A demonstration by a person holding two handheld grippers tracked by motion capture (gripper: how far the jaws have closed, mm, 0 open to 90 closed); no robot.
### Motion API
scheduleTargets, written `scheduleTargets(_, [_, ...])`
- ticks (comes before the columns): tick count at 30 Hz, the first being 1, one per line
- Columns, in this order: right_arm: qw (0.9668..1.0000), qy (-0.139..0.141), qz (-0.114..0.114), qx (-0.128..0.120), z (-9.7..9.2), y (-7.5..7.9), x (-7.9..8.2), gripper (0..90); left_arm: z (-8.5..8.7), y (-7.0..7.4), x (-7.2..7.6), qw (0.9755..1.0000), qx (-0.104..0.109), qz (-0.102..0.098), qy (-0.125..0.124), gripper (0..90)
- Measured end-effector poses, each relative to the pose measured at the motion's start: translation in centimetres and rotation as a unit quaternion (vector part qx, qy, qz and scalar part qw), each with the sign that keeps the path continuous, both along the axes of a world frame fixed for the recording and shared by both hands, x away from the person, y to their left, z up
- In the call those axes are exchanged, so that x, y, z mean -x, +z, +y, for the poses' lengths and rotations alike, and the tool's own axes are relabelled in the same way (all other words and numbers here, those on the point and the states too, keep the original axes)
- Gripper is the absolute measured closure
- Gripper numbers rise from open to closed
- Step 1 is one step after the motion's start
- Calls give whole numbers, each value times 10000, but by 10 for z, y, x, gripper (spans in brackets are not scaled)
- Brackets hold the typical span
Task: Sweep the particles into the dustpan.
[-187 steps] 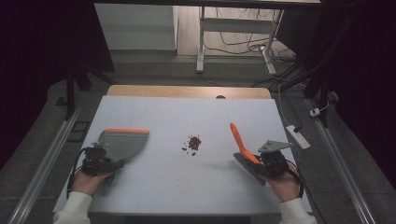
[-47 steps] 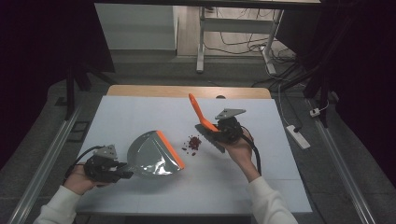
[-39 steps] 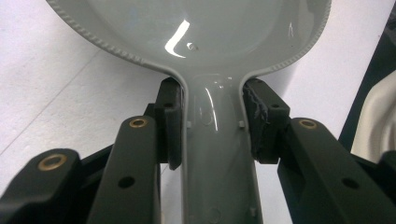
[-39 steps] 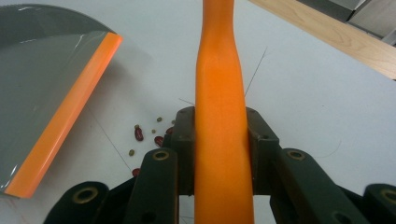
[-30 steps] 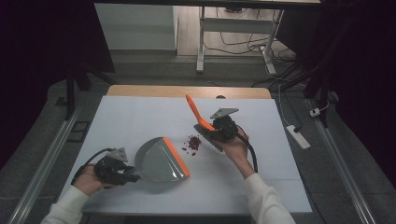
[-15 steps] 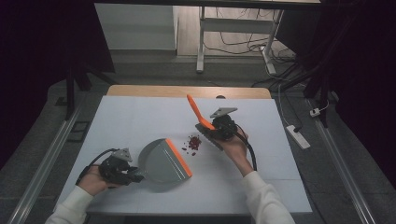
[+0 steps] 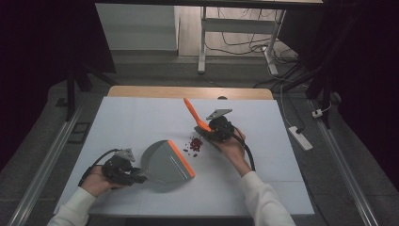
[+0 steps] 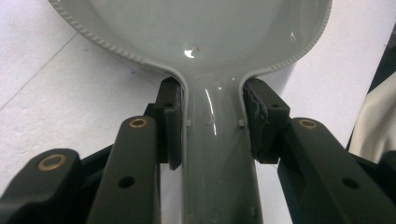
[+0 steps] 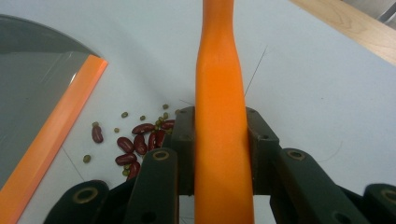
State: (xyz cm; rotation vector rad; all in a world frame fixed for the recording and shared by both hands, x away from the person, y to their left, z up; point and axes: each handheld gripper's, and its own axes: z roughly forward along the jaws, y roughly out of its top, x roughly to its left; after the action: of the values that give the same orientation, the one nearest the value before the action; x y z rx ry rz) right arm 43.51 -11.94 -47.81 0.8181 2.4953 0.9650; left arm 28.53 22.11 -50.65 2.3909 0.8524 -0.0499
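Observation:
A grey dustpan with an orange front lip lies on the white table, its lip facing a small pile of red beans and several small green ones. My left gripper is shut on the dustpan's grey handle, one pad on each side. My right gripper is shut on the orange handle of a brush, held just right of the beans. The brush handle runs up between the jaws, and the lip lies left of the beans.
A wooden strip edges the table's far side. A white power strip lies on the floor to the right. Metal rails run along both sides, and a metal frame with cables stands behind the table.
The dustpan has slid right toward the beans with my left gripper. The right gripper with the brush has shifted slightly, staying beside the beans.

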Motion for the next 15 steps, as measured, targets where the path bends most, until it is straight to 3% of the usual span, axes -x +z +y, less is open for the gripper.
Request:
scheduleTargets(8, [9999,-78,-32,97,5,-4,-5,701,-1,0,-1,10000,38,48,5,621])
scheduleTargets(15, [9998,93,25,150,16,-7,-4,701,-2,-1,-4,9999,66,91,0,622])
